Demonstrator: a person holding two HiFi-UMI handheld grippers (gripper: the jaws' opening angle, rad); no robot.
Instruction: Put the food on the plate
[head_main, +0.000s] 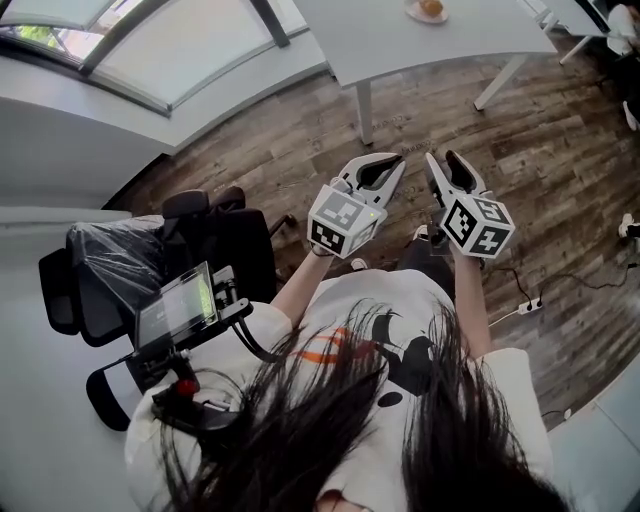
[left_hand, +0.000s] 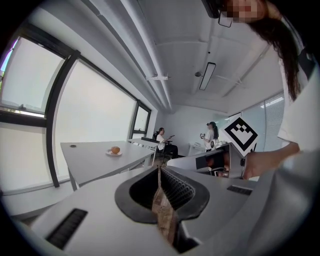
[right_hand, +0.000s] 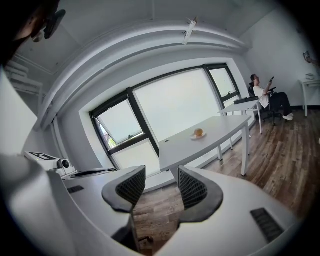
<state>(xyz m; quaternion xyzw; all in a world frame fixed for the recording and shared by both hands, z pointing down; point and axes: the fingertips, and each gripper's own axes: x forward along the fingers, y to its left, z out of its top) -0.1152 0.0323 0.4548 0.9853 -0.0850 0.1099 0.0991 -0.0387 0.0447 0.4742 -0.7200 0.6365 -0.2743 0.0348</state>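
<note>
Left gripper (head_main: 386, 158): jaws together, empty. Right gripper (head_main: 441, 156): jaws narrowly apart, empty. We should near the upper-frame desk (head_main: 400, 45) and widen jaws before the food (head_main: 431, 7).

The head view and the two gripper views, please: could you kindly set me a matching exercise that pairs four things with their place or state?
Things:
1. round orange food
2. black office chair
3. left gripper
4. right gripper

Places and states:
A. fingers apart, nothing between them
B. on the small white plate on the long white table
C. fingers together, empty
D. beside the person, at the left in the head view

Pairs: 1-B, 2-D, 3-C, 4-A
</note>
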